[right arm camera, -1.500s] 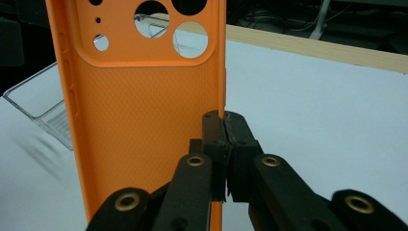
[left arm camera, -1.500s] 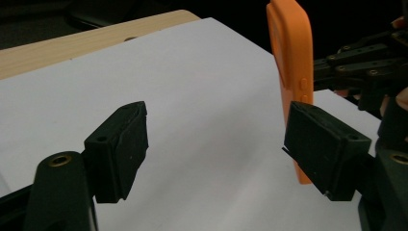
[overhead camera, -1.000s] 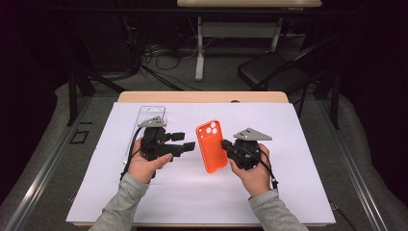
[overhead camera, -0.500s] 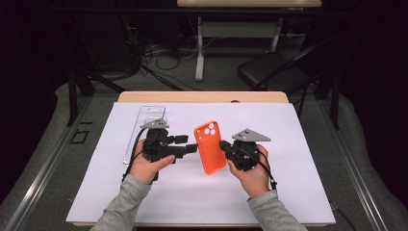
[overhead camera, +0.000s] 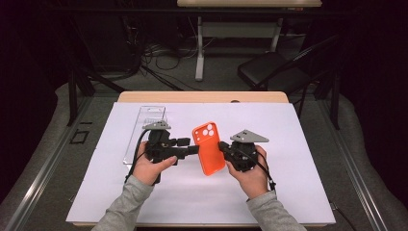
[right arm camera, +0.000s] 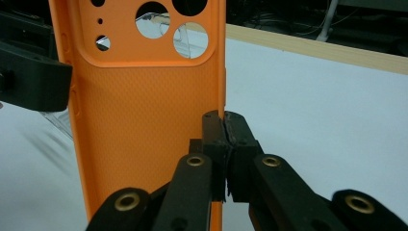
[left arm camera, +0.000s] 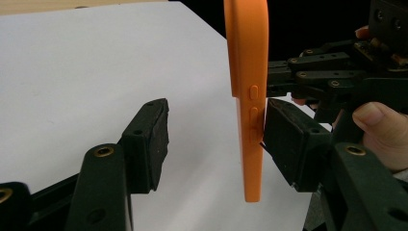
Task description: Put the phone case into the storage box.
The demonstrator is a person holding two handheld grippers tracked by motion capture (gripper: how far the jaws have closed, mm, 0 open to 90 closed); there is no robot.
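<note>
Left gripper view: orange phone case (left arm camera: 250,96) between left claw (left arm camera: 216,139) pads.

I count one orange case (overhead camera: 209,148) — pinched at its edge in my right gripper (overhead camera: 226,147), just beside the paper's (overhead camera: 298,144) middle. One clear case (overhead camera: 146,130) lies on the paper too, left of the orange one. Two grippers in all — my left gripper (overhead camera: 192,150) beside the orange case. One paper, one table (overhead camera: 202,96).
</note>
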